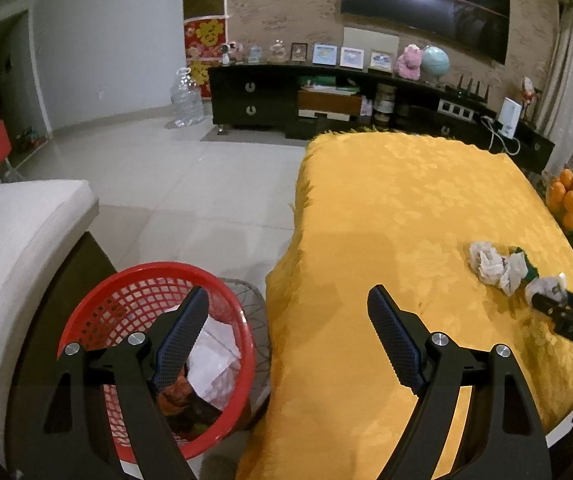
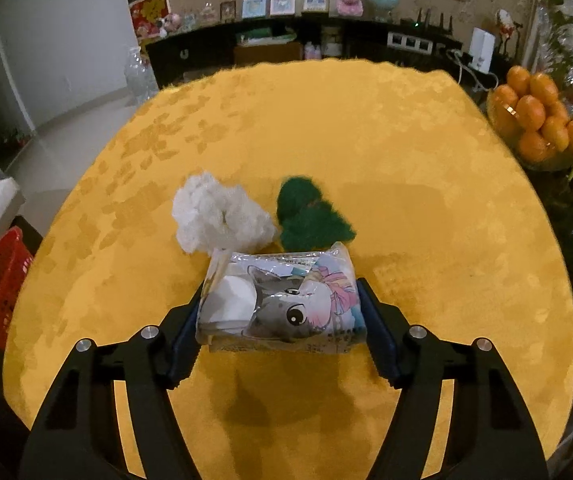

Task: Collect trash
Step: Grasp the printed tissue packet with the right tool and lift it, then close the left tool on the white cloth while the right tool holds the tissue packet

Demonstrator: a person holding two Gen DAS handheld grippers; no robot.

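Note:
In the right wrist view, a clear packet [image 2: 282, 300] printed with a grey cartoon cat lies on the yellow tablecloth [image 2: 326, 128]. My right gripper [image 2: 278, 320] is shut on it, one pad against each end. Just beyond it lie a crumpled white tissue [image 2: 218, 216] and a green fuzzy scrap [image 2: 310, 220]. The left wrist view shows the same tissue [image 1: 486, 262], scrap [image 1: 531, 267] and packet [image 1: 548, 288] at the right, with the right gripper's fingers [image 1: 570, 314] on the packet. My left gripper [image 1: 288, 300] is open and holds nothing, above the gap between the red basket [image 1: 158, 276] and the table.
The red basket holds white paper [image 1: 214, 360] and other scraps, and stands on the floor by a white cushioned seat [image 1: 14, 248]. A bowl of oranges [image 2: 538, 124] sits at the table's right edge. A dark TV cabinet [image 1: 286, 100] lines the far wall.

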